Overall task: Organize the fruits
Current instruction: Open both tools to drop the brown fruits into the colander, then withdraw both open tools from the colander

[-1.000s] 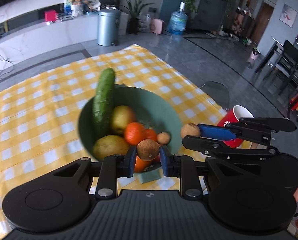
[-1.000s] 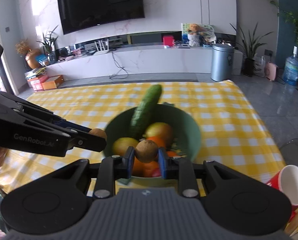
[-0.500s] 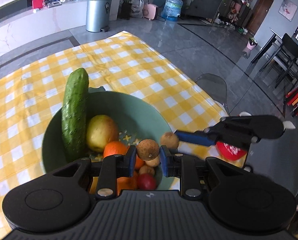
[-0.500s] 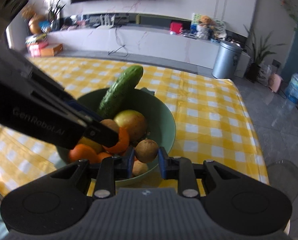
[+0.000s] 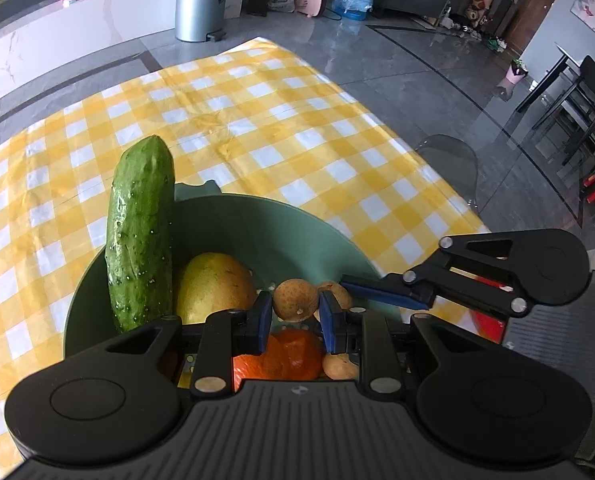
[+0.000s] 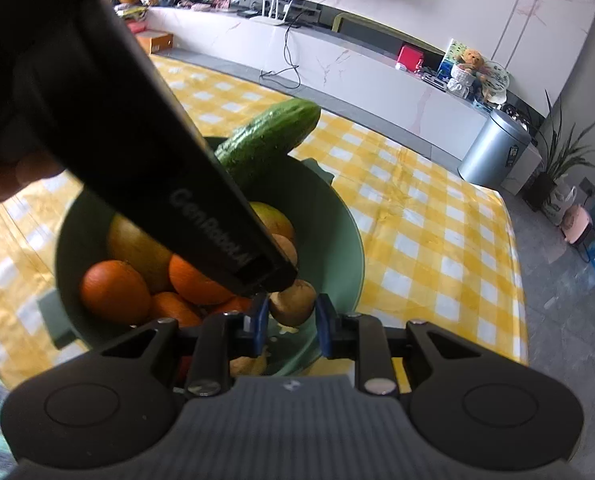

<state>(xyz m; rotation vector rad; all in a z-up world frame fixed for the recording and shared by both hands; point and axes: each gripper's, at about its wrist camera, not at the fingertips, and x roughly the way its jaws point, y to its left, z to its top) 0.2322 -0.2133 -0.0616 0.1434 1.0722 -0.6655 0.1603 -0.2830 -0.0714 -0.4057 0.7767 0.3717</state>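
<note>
Gripping round, rough-skinned brown longan (image 5: 295,300) over smooth green bowl (image 5: 257,220)

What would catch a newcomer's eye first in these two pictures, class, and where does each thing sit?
A long cucumber leans upright on the left wall of the green bowl, poking above the rim. Over the bowl, the left gripper and right gripper each pinch a small brown fruit. Oranges glow at the bowl's bottom, on a yellow checked cloth.
</note>
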